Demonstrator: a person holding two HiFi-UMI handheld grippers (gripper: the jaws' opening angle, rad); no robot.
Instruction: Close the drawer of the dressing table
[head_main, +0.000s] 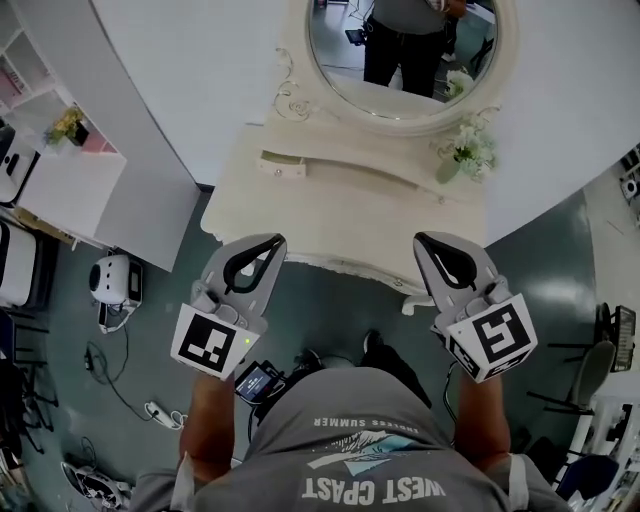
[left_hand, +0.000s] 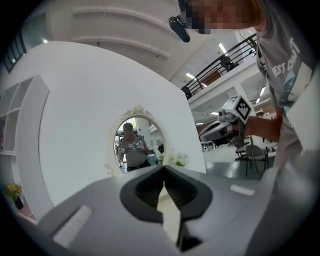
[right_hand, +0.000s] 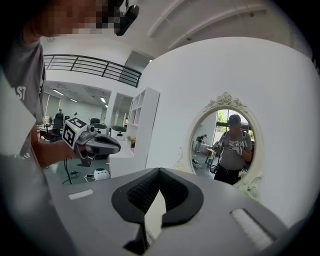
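The cream dressing table (head_main: 300, 215) stands against the white wall under an oval mirror (head_main: 405, 50). Its scalloped front edge (head_main: 345, 268) lies just beyond both grippers; I cannot make out a drawer front from above. My left gripper (head_main: 272, 242) is shut and empty, its tip near the table's front left corner. My right gripper (head_main: 424, 241) is also shut and empty, near the front right. In the left gripper view the jaws (left_hand: 163, 169) meet, aimed at the mirror (left_hand: 134, 140). The right gripper view shows closed jaws (right_hand: 159, 171) and the mirror (right_hand: 227, 142) to the right.
A vase of white flowers (head_main: 466, 152) stands on the table's back right, and a small cream box (head_main: 281, 166) at its back left. A white partition (head_main: 140, 190) and shelf unit (head_main: 55, 160) stand on the left. A white device (head_main: 115, 281) and cables (head_main: 130, 400) lie on the floor; chairs (head_main: 600, 360) are on the right.
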